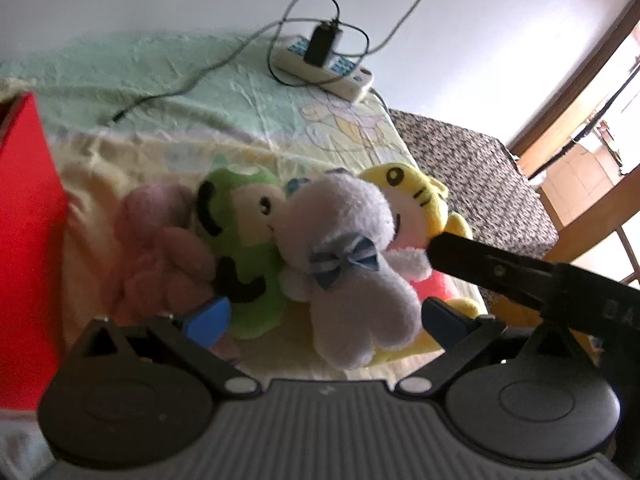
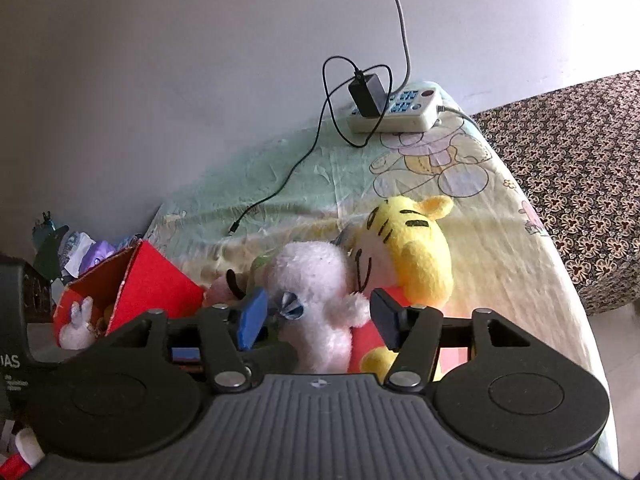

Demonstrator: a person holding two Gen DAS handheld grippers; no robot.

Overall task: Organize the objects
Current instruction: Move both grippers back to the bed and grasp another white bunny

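- A bed with a pale green and cream cartoon sheet (image 2: pixel 460 184) stands against a plain white wall; a patterned dark cover (image 2: pixel 576 184) lies at its right.
- At the left, a red box (image 2: pixel 160 284) sits open, with a small white rabbit toy (image 2: pixel 76 326) inside, seen from the right wrist.
- Just right of the box lies a row of plush toys, touching each other: a pink plush (image 1: pixel 156 240), a green plush (image 1: pixel 244 236), a white plush (image 1: pixel 348 256) with a blue bow, and a yellow tiger plush (image 1: pixel 420 200).
- The left gripper (image 1: pixel 324 316) stands wide open, its blue pads either side of the green and white plush without pressing them.
- The right gripper (image 2: pixel 316 316) is spread wide too, the white plush between its pads; whether they touch is unclear.
- At the far edge by the wall rests a white power strip (image 2: pixel 400 112) with a black adapter (image 2: pixel 366 96) plugged in and a black cable (image 2: pixel 288 172) trailing across the sheet.
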